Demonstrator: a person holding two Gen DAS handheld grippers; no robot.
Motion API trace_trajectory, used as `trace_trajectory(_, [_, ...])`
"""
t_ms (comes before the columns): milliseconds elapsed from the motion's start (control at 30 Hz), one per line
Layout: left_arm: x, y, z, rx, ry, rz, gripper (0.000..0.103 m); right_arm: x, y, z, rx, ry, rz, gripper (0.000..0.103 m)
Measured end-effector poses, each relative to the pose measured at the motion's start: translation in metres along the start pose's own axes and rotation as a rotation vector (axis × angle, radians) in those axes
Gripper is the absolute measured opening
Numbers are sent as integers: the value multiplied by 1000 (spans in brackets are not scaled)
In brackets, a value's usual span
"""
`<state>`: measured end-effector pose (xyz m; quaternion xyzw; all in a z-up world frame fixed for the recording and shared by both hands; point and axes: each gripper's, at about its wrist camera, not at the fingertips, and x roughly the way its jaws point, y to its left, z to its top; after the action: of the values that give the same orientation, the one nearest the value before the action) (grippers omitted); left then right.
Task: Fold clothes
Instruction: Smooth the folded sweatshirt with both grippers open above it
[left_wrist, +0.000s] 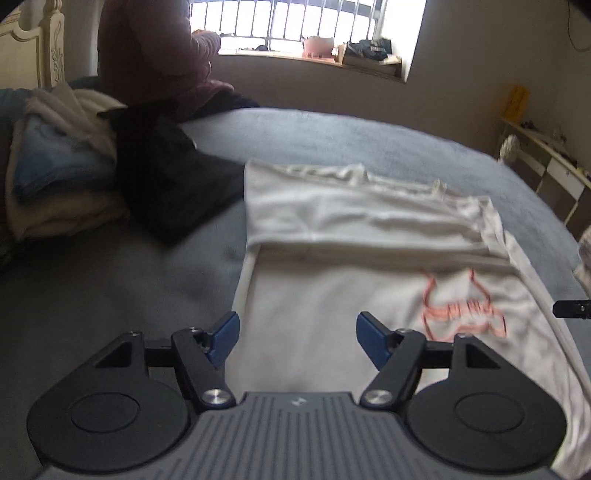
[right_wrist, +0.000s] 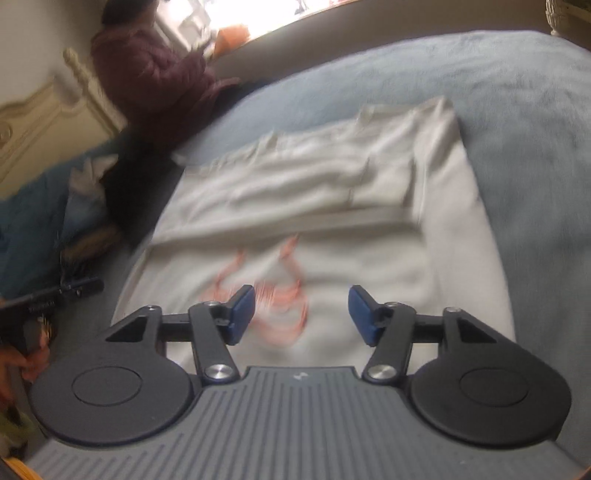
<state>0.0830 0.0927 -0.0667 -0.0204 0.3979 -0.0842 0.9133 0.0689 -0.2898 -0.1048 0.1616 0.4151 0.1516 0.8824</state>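
Observation:
A white T-shirt (left_wrist: 354, 236) with an orange outline print (left_wrist: 461, 310) lies on the grey-blue bed, its far part folded over toward me. It also shows in the right wrist view (right_wrist: 332, 192), with the print (right_wrist: 273, 295) near the middle. My left gripper (left_wrist: 297, 339) is open and empty, above the shirt's near left edge. My right gripper (right_wrist: 301, 314) is open and empty, above the print. The right gripper's tip shows at the left wrist view's right edge (left_wrist: 570, 308), and the left gripper's tip at the right wrist view's left edge (right_wrist: 74, 286).
A pile of folded clothes (left_wrist: 55, 177) and a dark garment (left_wrist: 173, 184) lie at the left on the bed (left_wrist: 351, 140). A person in a maroon jacket (left_wrist: 155, 55) sits at the bed's far edge by the window. A shelf (left_wrist: 546, 158) stands at the right.

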Motion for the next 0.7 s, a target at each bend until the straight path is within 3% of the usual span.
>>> trace_trajectory(167, [-14,-19,-30,34,22,-23,71,-4,30,-43,-70,34,-77,78])
trace_trajectory(233, [-13,-27,-39,48,36,-33,71,2,38,-54,-86,52,-126,79])
trace_trajectory(400, [-2,-64,-70,230,79,-46,72,19,64,-79,-224,89,-234,88])
trace_trajectory(533, [7,-90,-99,342,117,-19,73,21,63,-102,-272,104,-270,96])
trace_trajectory(600, [5,-94,-111,353,118,3,76,21,62,-113,-294,112,-287,102])
trace_trajectory(700, [-2,-96,-120,370,127,-3,79,10,57,-130,-293,131,-292,102])
